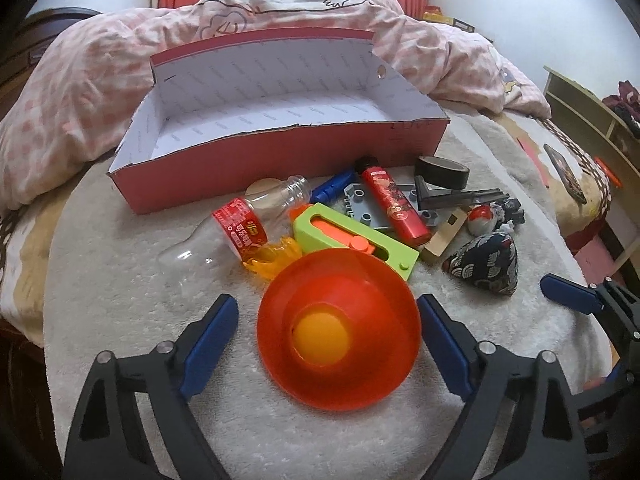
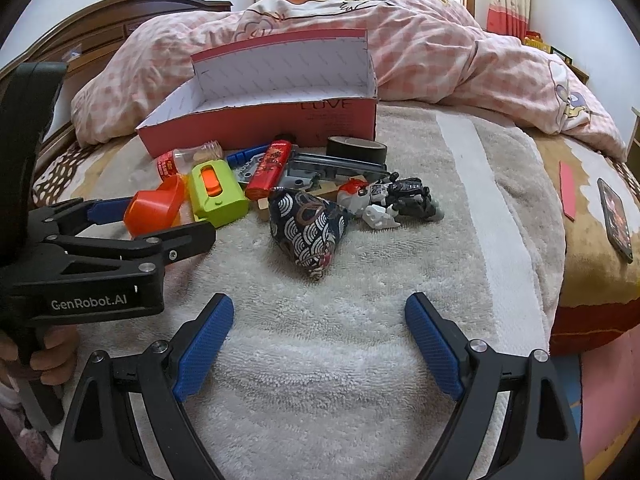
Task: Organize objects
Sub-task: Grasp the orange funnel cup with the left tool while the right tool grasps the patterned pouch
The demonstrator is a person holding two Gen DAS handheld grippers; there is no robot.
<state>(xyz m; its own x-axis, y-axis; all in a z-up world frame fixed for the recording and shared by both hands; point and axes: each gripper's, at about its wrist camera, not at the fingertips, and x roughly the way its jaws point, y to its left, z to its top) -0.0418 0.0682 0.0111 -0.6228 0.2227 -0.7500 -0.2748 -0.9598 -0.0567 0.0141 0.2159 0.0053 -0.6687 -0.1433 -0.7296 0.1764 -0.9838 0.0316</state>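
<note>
An orange funnel (image 1: 338, 330) lies on the white towel (image 1: 140, 280), mouth toward me, between the open fingers of my left gripper (image 1: 326, 320), which do not touch it. Behind it lies a pile: a clear bottle (image 1: 236, 232), a green block (image 1: 356, 240), a red can (image 1: 394, 202), a tape roll (image 1: 440, 170) and a patterned pouch (image 1: 486, 266). An open red cardboard box (image 1: 280, 160) stands behind the pile. My right gripper (image 2: 320, 344) is open and empty over the towel, short of the pouch (image 2: 306, 230). The left gripper (image 2: 160, 224) flanks the funnel (image 2: 154, 208) in the right wrist view.
A toy robot figure (image 2: 394, 198) lies right of the pouch. A pink checked quilt (image 1: 80, 92) is heaped behind the box. A phone (image 2: 616, 220) and a red card (image 2: 568, 196) lie at the right on the bed. A wooden headboard (image 2: 100, 20) is at the left.
</note>
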